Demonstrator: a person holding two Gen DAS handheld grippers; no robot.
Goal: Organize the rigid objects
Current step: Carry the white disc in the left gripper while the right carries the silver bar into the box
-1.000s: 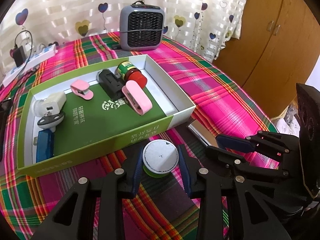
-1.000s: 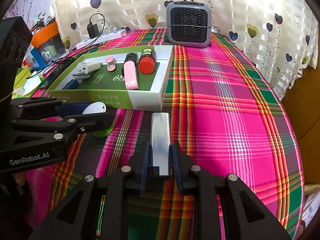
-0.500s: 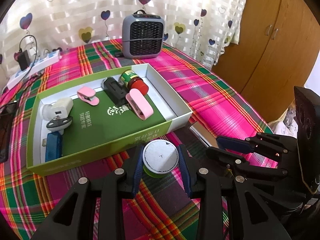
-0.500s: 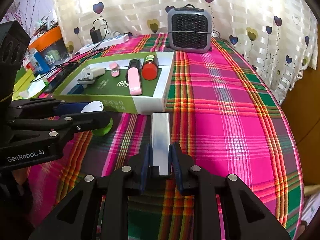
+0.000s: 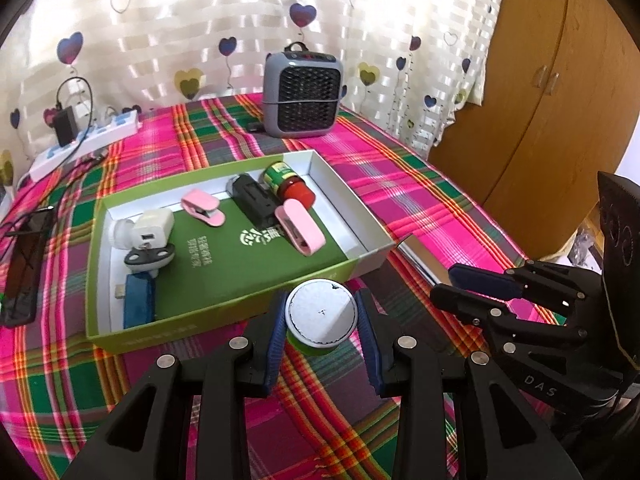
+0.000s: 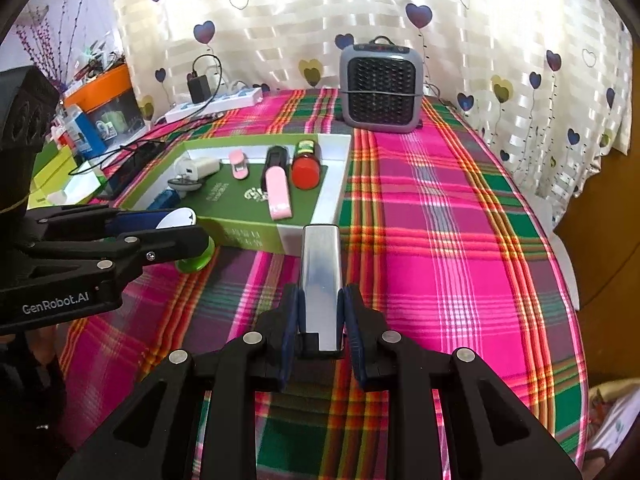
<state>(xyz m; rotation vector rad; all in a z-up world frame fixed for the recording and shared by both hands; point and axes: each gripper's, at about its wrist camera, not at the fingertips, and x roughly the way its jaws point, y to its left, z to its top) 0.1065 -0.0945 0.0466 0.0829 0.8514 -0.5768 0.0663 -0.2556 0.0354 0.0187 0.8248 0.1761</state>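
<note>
Support surface: a table covered by a plaid cloth (image 6: 460,240) in pink, green, red and grey. Resting directly on the cloth: a shallow green-and-white box (image 5: 224,312) near the middle; a grey fan heater (image 5: 302,90) standing upright at the far edge by the curtain; a white power strip (image 5: 86,144) at the far left corner, with a black adapter (image 5: 64,128) plugged into it and cables trailing onto the cloth; a dark flat object (image 5: 26,268) along the left edge, too dim to identify. The right side of the cloth is bare.
</note>
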